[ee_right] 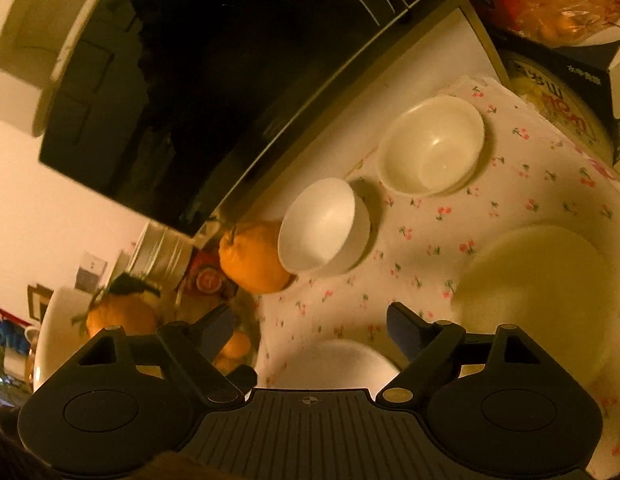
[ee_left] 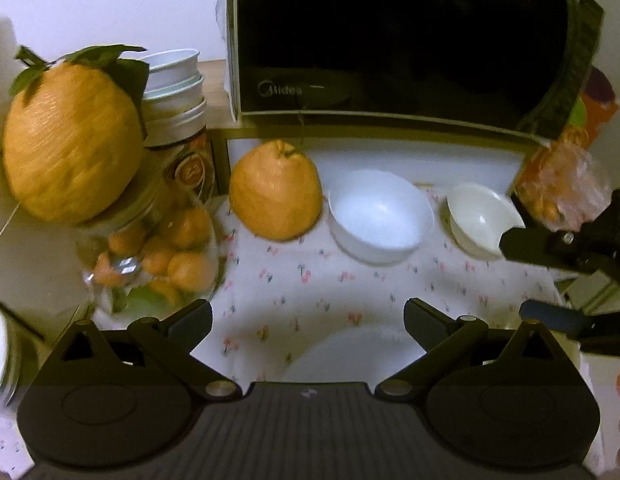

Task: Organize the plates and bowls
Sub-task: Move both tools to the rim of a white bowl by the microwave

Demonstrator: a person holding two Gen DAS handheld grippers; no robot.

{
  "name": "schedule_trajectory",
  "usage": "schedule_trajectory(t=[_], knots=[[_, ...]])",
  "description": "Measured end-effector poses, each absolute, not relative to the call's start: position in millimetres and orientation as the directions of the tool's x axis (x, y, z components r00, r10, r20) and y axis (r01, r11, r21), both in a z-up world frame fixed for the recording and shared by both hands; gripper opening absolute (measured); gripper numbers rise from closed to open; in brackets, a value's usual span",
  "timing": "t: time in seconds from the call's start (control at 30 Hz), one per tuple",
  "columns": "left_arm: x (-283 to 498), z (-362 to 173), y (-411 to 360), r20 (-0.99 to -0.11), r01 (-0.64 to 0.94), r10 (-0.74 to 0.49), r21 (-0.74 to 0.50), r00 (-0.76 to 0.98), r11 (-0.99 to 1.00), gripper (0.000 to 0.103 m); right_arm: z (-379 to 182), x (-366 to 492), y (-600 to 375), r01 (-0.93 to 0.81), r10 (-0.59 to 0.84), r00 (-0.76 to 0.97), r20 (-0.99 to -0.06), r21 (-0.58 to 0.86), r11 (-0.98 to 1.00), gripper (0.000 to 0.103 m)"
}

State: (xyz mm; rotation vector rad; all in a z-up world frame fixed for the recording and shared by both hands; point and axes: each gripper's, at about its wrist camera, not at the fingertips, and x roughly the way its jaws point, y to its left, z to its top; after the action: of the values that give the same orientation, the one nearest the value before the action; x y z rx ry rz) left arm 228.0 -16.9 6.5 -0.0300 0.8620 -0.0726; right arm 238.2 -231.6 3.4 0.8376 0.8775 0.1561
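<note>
We hold left gripper and right gripper agape, empty, above small plate; two bowls apart, unstacked, likely next.

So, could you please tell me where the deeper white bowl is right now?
The deeper white bowl stands on the floral cloth before the microwave, between the large orange fruit and the shallower bowl.

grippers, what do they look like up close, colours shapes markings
Both are matte black plastic. The left gripper and right gripper each have a ribbed centre plate with a small cross mark, two round side housings, linkage arms on brass-coloured pivots, and flat fingers with bluish pads. No cables or sleeves show.
</note>
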Motion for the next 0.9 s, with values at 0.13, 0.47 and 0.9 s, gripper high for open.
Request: schedule_trajectory(t=[0.13,0.47,0.9], knots=[[249.5,1.2,-16.1,-0.73,0.035,-0.104,-0.109,0.676,0.993,0.092,-7.2,261.0,-235.1,0.237,0.44,0.653,-0.616,0.719,0.654,0.085],[298.0,-24.9,-17.3,-0.725,0.009,-0.21,-0.27,0.657,0.963,0.06,-34.7,301.8,-240.7,0.297,0.44,0.648,-0.622,0.738,0.606,0.077],[324.4,-40.3,-28.1,-0.718,0.022,-0.22,-0.274,0.661,0.961,0.035,-56.4,323.6,-230.9,0.315,0.403,0.651,-0.643,0.712,0.628,0.033]])
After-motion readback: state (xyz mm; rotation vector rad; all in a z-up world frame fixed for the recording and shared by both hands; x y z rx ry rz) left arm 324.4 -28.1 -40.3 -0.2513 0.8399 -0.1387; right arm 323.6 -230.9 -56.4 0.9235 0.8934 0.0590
